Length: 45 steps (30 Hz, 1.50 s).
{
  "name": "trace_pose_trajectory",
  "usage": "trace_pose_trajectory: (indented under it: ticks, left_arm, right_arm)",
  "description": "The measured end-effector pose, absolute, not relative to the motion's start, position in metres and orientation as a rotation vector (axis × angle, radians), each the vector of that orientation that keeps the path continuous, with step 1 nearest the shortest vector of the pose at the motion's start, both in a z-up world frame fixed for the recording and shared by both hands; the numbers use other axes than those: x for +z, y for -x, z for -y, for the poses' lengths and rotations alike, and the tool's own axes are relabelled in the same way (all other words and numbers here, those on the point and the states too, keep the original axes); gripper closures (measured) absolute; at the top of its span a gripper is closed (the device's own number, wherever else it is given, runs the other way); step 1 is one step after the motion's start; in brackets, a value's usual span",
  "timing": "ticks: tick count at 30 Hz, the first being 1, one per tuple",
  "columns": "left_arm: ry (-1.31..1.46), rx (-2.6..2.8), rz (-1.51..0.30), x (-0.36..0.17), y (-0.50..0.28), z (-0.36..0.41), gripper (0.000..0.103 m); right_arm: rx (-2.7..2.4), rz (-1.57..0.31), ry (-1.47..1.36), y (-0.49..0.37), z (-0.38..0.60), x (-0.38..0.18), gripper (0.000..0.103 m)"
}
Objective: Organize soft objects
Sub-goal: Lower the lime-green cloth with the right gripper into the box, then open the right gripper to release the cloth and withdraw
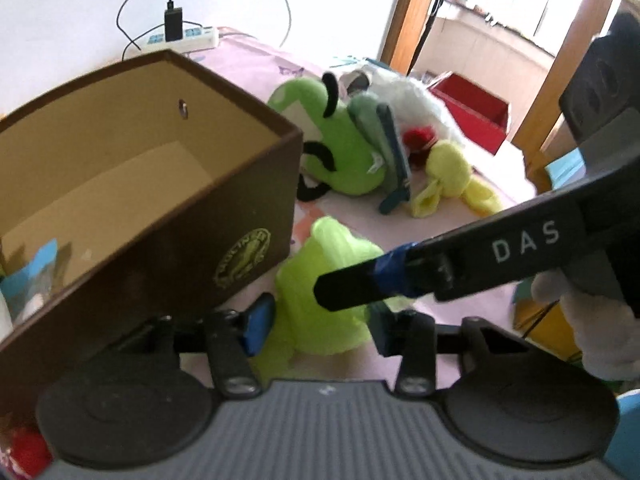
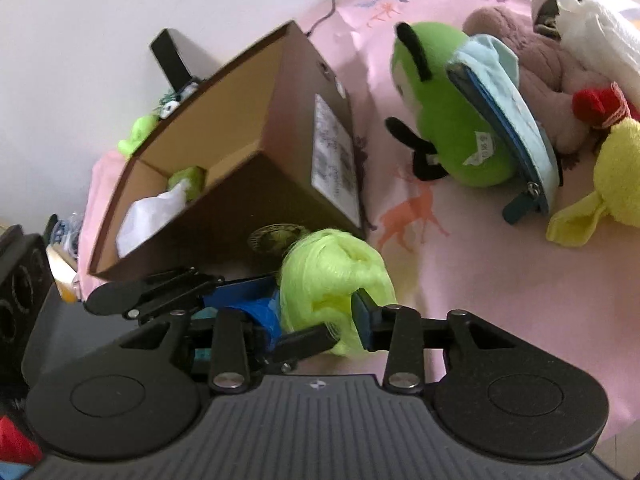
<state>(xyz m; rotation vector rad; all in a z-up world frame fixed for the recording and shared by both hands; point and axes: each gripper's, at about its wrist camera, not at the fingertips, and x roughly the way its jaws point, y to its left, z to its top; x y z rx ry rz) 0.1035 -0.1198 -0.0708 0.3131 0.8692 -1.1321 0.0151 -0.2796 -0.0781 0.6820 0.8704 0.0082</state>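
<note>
Grippers meet over a fluffy lime-green mesh puff [image 2: 332, 284] lying on the pink printed cloth [image 2: 480, 280], just beside the near wall of a brown cardboard box [image 1: 168, 248]. Left gripper [image 1: 316, 326]: blue-padded fingers stand on either side of the puff; whether the pads press it cannot be told. Right gripper [image 2: 316, 320]: jaws straddle the same puff, the right pad against its side, the left pad hidden, so a firm grip cannot be confirmed. A gloved hand [image 1: 592, 332] carries the right gripper. Inside the box lie a white soft item [image 2: 148, 216] and a small green one [image 2: 188, 180]. Farther back, well apart from the puff, a green plush toy with black feelers [image 2: 444, 120] leans against a light-blue zip pouch [image 2: 504, 120], beside a yellow plush [image 2: 616, 176], a brown plush [image 2: 532, 64] and a white furry toy [image 1: 404, 96]. A white power strip [image 1: 184, 38] lies at the cloth's far edge.
</note>
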Motion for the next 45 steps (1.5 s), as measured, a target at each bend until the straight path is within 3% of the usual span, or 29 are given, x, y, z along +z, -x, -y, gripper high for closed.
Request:
trace_pose_trajectory:
  ticks: [8,16,24,35,37,38,45]
  left_arm:
    - [-0.198,-1.139,-0.756,-0.009,-0.096,0.067,0.061]
    - [-0.112,-0.984,-0.677,0.028,-0.146,0.031,0.061]
    - [-0.13,-0.801,-0.755,0.019,-0.219,0.031,0.061]
    - [-0.125,-0.591,-0.952,-0.032,-0.291,0.035,0.061]
    - [-0.105,-0.575,-0.98,-0.038,-0.3,0.032,0.057]
    - [-0.097,-0.572,-0.992,-0.039,-0.302,0.03,0.05]
    - [-0.048,-0.611,-0.941,-0.018,-0.293,0.007,0.05]
  right_arm:
    - [0.191,-0.74,-0.576,-0.016,0.256,-0.005,0.083]
    - [0.314,-0.654,-0.398,-0.081,0.223,0.038,0.083]
    - [0.295,-0.717,-0.28,-0.175,0.197,0.023,0.083]
    - [0.208,-0.799,-0.329,-0.245,0.18,-0.034,0.082]
    - [0.175,-0.811,-0.336,-0.252,0.179,-0.042,0.081]
    - [0.16,-0.816,-0.338,-0.255,0.179,-0.045,0.081]
    - [0.071,-0.773,-0.395,-0.245,0.188,-0.029,0.081]
